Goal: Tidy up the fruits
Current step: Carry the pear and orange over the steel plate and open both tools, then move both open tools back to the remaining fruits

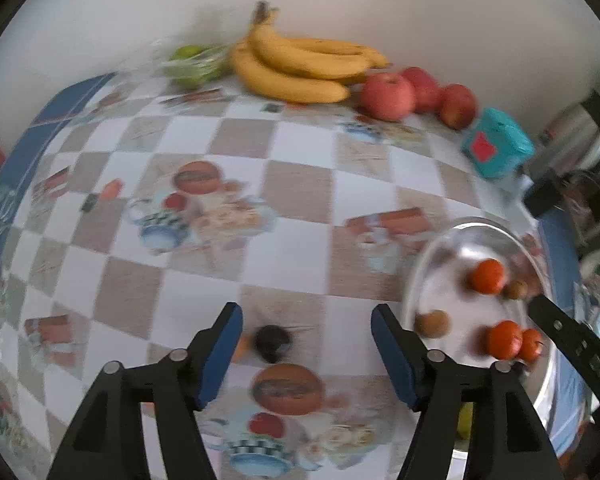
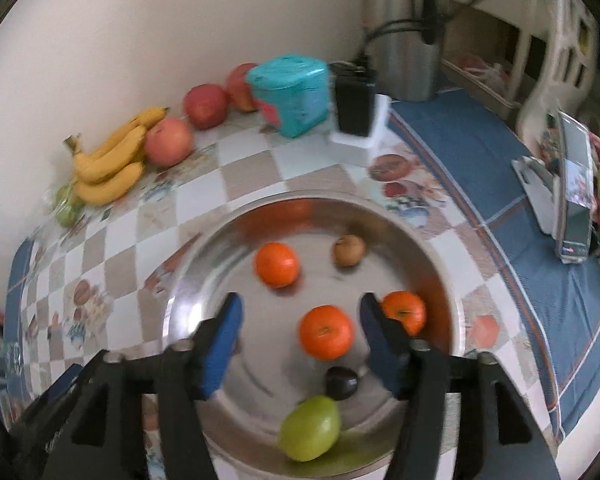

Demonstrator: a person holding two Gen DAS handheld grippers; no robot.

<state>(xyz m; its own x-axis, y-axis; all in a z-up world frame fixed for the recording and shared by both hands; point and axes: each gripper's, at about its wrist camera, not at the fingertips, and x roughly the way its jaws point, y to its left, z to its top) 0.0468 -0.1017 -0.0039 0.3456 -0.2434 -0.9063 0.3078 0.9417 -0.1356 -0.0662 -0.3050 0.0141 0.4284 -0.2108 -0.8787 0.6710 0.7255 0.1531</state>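
Hovering low in the left view, the left gripper (image 1: 306,350) is spread wide, empty, around a small dark fruit (image 1: 272,342) on the tablecloth (image 1: 300,196). It is judged light, smooth and easily bruised, best pinched gently across its middle. The right gripper (image 2: 300,334) is likewise released, bracketing an orange (image 2: 326,332) in the steel tray (image 2: 204,264) at lower centre.

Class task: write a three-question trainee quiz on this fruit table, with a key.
1. True or false: the right gripper is shut on an orange.
2. How many oranges lie in the metal tray?
3. The bananas lie: A) in the tray, B) on the tablecloth by the wall, C) in the left gripper.

Key: 1 false, both grippers are open and empty; 2 three; 3 B.
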